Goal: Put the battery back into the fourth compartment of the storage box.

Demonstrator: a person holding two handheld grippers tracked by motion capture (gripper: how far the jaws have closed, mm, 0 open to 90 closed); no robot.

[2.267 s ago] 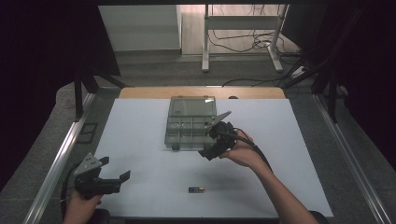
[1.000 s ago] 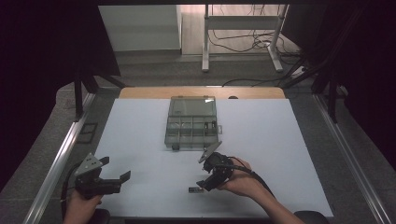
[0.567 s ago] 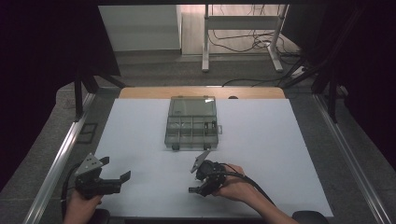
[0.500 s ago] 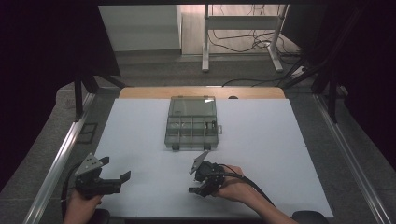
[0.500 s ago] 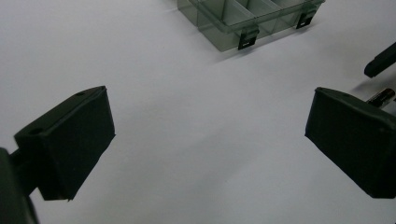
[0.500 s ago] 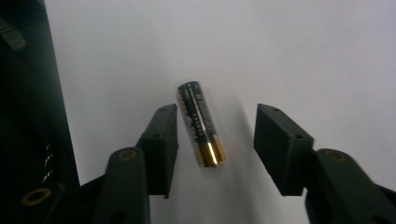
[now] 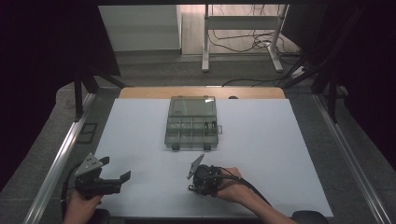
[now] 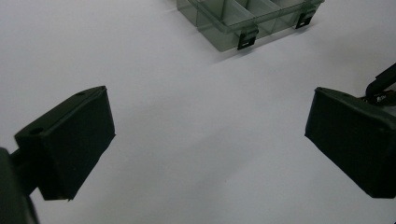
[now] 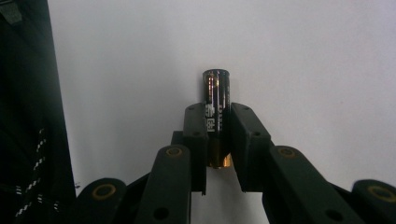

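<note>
Right gripper (image 9: 217, 128) clamped across battery (image 9: 216, 105) lying flat, long axis running straight ahead between jaws; box (image 7: 191, 123) farther up table; left gripper (image 7: 122, 177) open, idle

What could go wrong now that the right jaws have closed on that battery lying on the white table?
1. The right gripper pinches the black and gold cylindrical battery near its gold end, so the long free end might swing or slip when lifted.
2. The clear plastic compartment box has narrow cells; a tilted battery may catch on a divider.
3. The open left gripper sits far from the box, so it may slide if bumped.
</note>
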